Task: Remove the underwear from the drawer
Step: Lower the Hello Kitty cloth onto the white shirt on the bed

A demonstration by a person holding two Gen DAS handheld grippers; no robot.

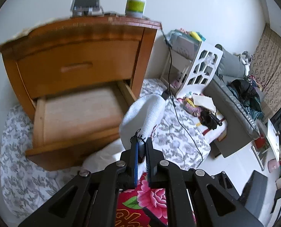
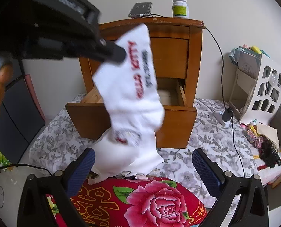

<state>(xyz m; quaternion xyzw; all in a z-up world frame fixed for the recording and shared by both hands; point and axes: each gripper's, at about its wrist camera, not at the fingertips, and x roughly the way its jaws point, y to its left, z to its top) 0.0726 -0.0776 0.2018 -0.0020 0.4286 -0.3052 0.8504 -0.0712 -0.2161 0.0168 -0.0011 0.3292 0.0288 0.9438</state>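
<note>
From the left wrist, the left gripper (image 1: 142,141) is clenched on the white underwear (image 1: 144,113), held beside the open drawer (image 1: 79,113) — its visible floor bare. From the right wrist, the right gripper (image 2: 142,160) gapes empty while the garment hangs before the nightstand (image 2: 168,56). Removal looks done — next, probably laying it on the floral blanket (image 2: 149,204).

L hand-held gripper (image 1: 141,141) angled down, jaws pinched tight on white cloth. R hand-held gripper (image 2: 143,158) angled down, jaws spread wide, nothing gripped.
</note>
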